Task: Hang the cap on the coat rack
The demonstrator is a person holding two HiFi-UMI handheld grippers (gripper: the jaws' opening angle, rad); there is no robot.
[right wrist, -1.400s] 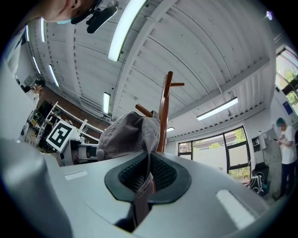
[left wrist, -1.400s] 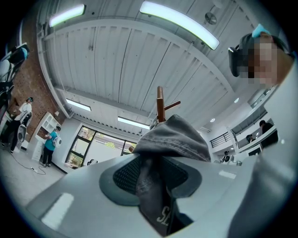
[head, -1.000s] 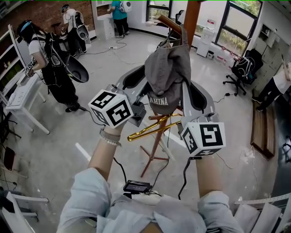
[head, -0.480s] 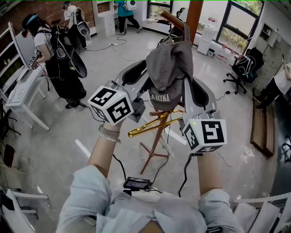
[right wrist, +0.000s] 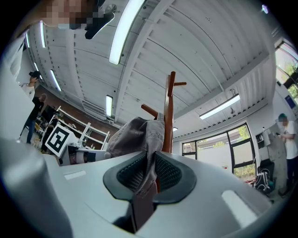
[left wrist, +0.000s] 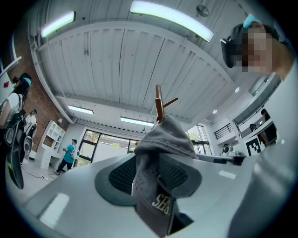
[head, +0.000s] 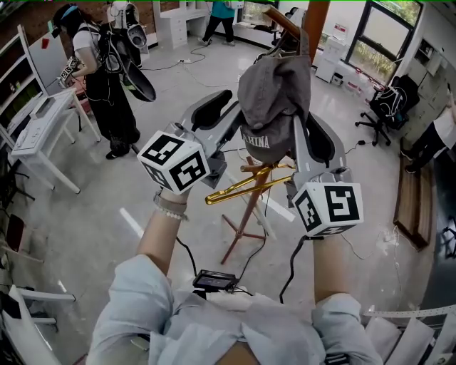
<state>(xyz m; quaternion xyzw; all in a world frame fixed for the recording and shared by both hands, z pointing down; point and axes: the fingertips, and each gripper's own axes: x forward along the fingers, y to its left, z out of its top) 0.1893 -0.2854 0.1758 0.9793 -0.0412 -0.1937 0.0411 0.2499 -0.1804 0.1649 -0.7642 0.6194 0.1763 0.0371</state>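
Note:
A grey cap [head: 274,96] with white lettering hangs in front of the wooden coat rack [head: 244,214], just below the rack's top pegs [head: 283,21]. My left gripper [head: 235,121] is shut on the cap's left side and my right gripper [head: 301,125] on its right side. In the left gripper view the cap [left wrist: 163,153] is pinched between the jaws of the left gripper [left wrist: 156,179], with the rack's top [left wrist: 159,104] poking up behind it. In the right gripper view the cap's fabric [right wrist: 135,135] runs down between the jaws of the right gripper [right wrist: 149,176], against the rack pole [right wrist: 170,111]. A brass-coloured arm [head: 246,187] sticks out lower on the rack.
A person [head: 107,78] stands at the left by a white table [head: 35,139]. Cables and a small black device [head: 214,279] lie on the floor near the rack's base. An office chair [head: 381,110] and a wooden bench [head: 413,207] are at the right.
The cap and both grippers sit slightly higher and further right in the head view, as does the rack. Both holds are unchanged. The person at the left has shifted.

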